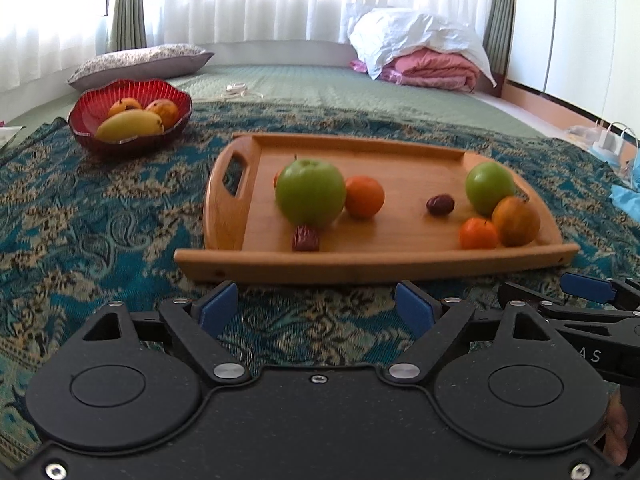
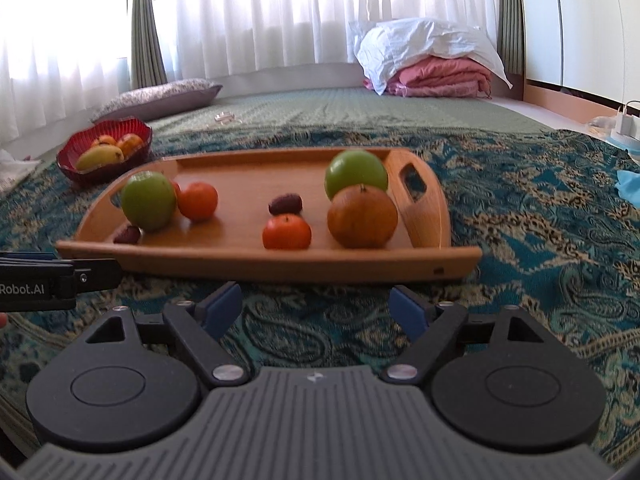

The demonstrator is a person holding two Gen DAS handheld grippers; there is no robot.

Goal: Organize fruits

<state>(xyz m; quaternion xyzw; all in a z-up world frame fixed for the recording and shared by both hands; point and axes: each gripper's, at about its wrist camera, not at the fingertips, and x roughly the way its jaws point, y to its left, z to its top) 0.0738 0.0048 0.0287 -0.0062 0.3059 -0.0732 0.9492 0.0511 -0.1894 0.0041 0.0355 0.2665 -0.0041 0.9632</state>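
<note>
A wooden tray (image 1: 376,268) lies on the patterned cloth just beyond both grippers. It holds two green apples (image 1: 310,192) (image 1: 489,187), small oranges (image 1: 364,196) (image 1: 478,233), a dull orange-brown fruit (image 2: 362,216) and two dark dates (image 1: 440,204) (image 1: 306,238). Mangoes fill a red bowl (image 1: 120,146) at the far left. My left gripper (image 1: 316,304) stands open short of the tray's near rim, nothing between its blue pads. My right gripper (image 2: 316,304) is open too, in front of the tray's right half (image 2: 260,260). The two grippers are side by side.
The teal patterned cloth (image 2: 540,220) spreads over a green mat. A pillow (image 1: 140,62) lies at the back left, folded pink and white bedding (image 1: 424,52) at the back right. Chargers and a blue item (image 1: 624,196) sit off the cloth's right edge.
</note>
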